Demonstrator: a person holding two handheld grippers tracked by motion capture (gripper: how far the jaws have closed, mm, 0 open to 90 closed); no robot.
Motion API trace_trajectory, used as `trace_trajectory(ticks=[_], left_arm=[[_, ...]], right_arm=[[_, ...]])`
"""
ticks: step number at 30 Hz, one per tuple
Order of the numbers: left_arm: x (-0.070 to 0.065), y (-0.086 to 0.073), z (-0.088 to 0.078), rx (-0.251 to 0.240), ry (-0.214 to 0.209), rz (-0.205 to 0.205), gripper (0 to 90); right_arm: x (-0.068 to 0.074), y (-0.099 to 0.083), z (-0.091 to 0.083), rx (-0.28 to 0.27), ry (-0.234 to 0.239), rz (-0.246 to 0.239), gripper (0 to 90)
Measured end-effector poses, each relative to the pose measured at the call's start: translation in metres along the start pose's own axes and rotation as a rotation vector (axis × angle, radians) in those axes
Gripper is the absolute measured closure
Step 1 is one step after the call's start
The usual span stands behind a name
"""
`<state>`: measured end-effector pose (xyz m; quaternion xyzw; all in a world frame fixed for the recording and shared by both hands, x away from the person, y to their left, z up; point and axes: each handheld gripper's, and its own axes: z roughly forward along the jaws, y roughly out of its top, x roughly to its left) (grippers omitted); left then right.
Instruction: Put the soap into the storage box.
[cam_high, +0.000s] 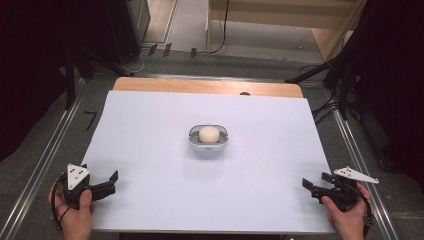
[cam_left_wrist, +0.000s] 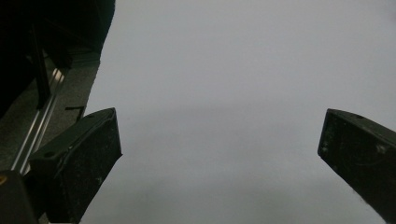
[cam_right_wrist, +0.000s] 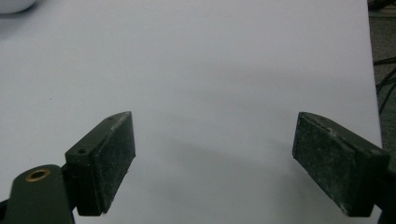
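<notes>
- The left claw (cam_high: 100, 179) is released, jaws spread, at the table's (cam_high: 150, 150) near left corner.
- The right claw (cam_high: 316, 183) is likewise released, near right.
- A white dish (cam_high: 208, 146) holding a pale ball (cam_high: 209, 134) sits mid-table, well apart from both.

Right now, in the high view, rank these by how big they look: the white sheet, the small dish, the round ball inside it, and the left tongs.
1. White sheet, by far the largest.
2. Left tongs and dish: about alike, and the tongs sit nearer the camera, so no ranking.
3. Ball, smallest.
</notes>
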<state>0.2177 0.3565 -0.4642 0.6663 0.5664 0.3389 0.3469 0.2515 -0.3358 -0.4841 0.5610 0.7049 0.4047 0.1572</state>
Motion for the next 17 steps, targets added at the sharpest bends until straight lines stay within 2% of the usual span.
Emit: trace_trajectory(ticks=[7,9,11,17], left_arm=[[-0.0003,0.0001,0.0003,0.004,-0.001,0.003,0.0],[-0.0004,0.0002,0.0003,0.005,-0.001,0.004,0.0],[-0.0002,0.0001,0.0001,0.003,-0.001,0.003,0.0],[-0.0003,0.0002,0.0003,0.004,-0.001,0.003,0.0]], right_arm=[[-0.0038,-0.003,-0.0037,-0.025,0.004,0.008,13.8],[-0.0032,-0.0032,-0.0023,-0.037,0.022,0.01,13.8],[-0.0018,-0.0036,-0.0013,-0.037,0.012,0.002,13.8],[-0.0035,-0.0042,-0.0008,-0.04,0.028,0.008,13.8]])
